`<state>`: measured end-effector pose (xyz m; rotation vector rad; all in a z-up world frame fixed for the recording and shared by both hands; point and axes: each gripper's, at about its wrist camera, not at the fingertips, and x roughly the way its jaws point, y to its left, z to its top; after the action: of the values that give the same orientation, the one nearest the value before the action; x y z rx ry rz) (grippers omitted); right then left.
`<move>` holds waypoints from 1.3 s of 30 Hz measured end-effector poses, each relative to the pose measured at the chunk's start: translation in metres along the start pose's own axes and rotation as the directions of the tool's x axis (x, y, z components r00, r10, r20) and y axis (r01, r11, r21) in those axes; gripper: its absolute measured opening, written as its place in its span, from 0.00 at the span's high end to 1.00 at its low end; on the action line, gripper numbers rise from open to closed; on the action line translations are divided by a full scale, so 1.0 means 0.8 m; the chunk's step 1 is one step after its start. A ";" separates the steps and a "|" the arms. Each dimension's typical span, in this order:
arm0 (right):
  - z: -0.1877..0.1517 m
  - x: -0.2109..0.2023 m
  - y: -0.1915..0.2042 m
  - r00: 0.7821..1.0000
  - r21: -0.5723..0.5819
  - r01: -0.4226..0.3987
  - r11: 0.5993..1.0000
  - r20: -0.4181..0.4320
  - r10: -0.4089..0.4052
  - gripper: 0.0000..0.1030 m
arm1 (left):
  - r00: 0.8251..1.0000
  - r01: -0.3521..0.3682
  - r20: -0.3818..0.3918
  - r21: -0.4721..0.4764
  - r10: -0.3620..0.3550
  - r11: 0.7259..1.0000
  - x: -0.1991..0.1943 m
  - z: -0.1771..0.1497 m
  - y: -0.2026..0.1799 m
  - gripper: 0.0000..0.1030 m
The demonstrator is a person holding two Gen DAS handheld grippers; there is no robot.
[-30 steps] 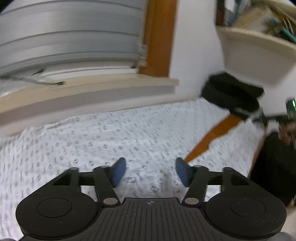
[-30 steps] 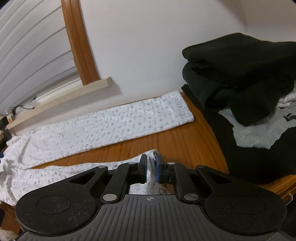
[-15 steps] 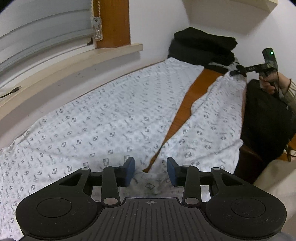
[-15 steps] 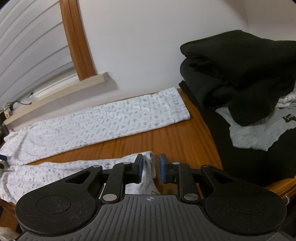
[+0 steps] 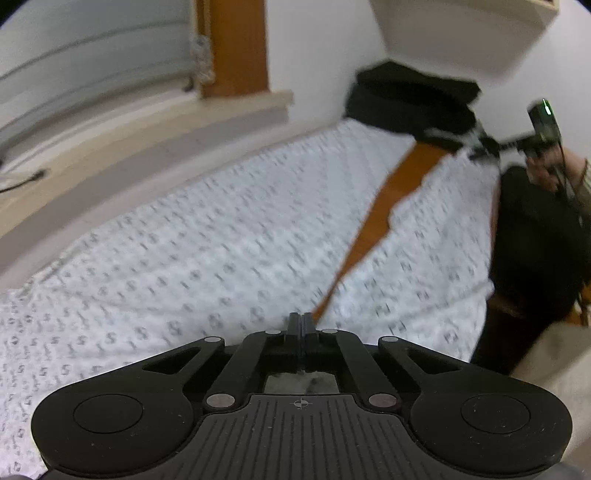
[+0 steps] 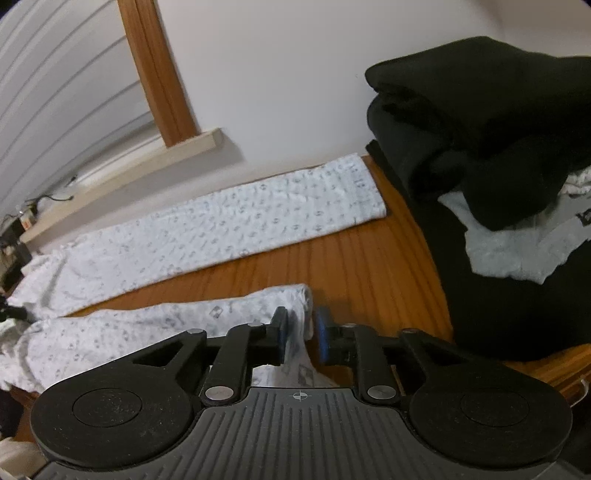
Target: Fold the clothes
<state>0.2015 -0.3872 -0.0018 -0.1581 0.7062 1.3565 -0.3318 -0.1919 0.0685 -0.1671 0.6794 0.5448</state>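
Observation:
White patterned trousers (image 5: 221, 251) lie spread on a wooden table (image 6: 351, 254), their two legs apart. My left gripper (image 5: 301, 325) is shut at the crotch end of the trousers, where the legs meet; the pinched cloth is hidden by the fingers. My right gripper (image 6: 301, 328) is open, its blue-padded fingers either side of the near leg's hem (image 6: 295, 299). The far leg (image 6: 258, 210) lies flat by the wall. The right gripper also shows in the left wrist view (image 5: 484, 147) at the far end of the near leg.
A pile of black clothes (image 6: 480, 110) with a grey garment (image 6: 517, 243) sits at the table's right end. A window sill (image 5: 147, 140) and wooden frame (image 6: 159, 74) run along the wall. A shelf (image 5: 461, 33) hangs above.
My left gripper has closed at the trousers' crotch. My right gripper, shut on the hem a second ago, has opened and now straddles it.

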 end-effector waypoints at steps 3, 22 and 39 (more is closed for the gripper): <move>0.004 -0.022 -0.009 0.991 0.076 -0.038 0.996 0.129 0.028 0.94 | 0.997 -0.025 0.073 -0.055 0.029 0.998 -0.016 0.002 0.013 1.00; -0.010 -0.004 -0.011 0.994 0.066 0.066 0.996 0.083 -0.071 0.90 | 0.999 0.031 0.014 0.012 -0.031 0.999 -0.002 -0.003 -0.010 0.49; -0.015 -0.001 -0.014 0.995 0.063 0.071 0.996 0.068 -0.075 0.90 | 0.996 0.074 -0.064 0.134 -0.066 0.988 0.010 0.004 -0.037 0.66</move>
<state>0.2071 -0.3965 -0.0142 -0.0864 0.6752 1.2637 -0.3094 -0.2125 0.0648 -0.0793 0.7638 0.4254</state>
